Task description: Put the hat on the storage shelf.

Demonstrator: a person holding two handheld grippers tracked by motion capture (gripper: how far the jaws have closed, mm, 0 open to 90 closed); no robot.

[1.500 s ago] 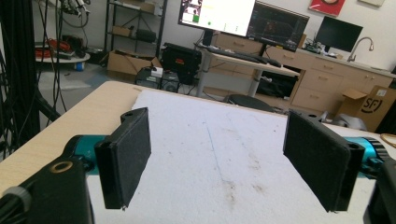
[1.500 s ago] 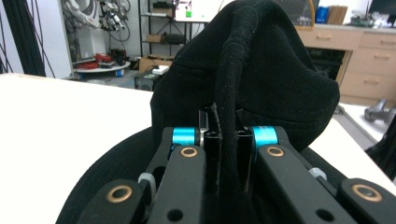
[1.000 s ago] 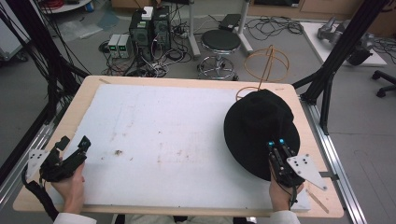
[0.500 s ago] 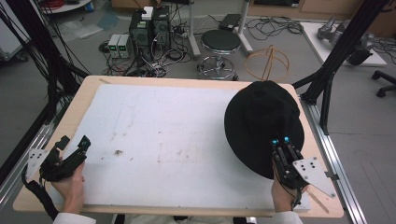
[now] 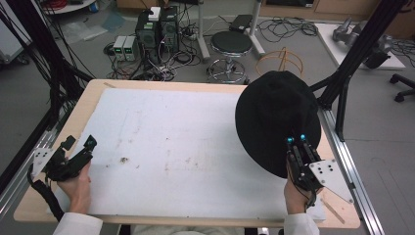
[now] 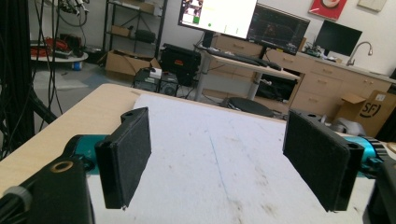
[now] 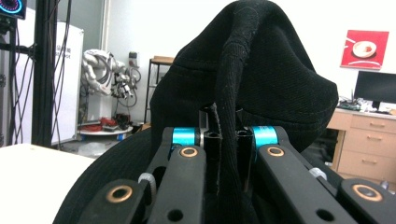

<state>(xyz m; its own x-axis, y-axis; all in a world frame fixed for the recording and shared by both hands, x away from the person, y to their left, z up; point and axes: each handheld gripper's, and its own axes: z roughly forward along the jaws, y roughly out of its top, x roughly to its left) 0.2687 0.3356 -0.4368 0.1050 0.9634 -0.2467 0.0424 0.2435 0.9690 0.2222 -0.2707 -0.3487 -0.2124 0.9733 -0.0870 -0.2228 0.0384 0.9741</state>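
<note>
A black knit hat (image 5: 274, 120) hangs over the table's right side, lifted off the white mat (image 5: 171, 142). My right gripper (image 5: 296, 141) is shut on the hat's near brim; in the right gripper view the fabric fold (image 7: 231, 116) is pinched between the two jaws and the hat bulges up above them. My left gripper (image 5: 78, 144) stands open at the table's left edge, nothing between its pads (image 6: 128, 154), held low over the mat (image 6: 219, 158).
The wooden table edge (image 5: 88, 98) frames the mat. Black frame posts (image 5: 342, 73) stand at the right; a stool (image 5: 231, 46), cables and boxes lie on the floor beyond the far edge. A brown stain (image 5: 123, 159) marks the mat.
The right gripper has lifted the hat and carried it slightly right and toward the far edge. The left gripper has stayed in place, open.
</note>
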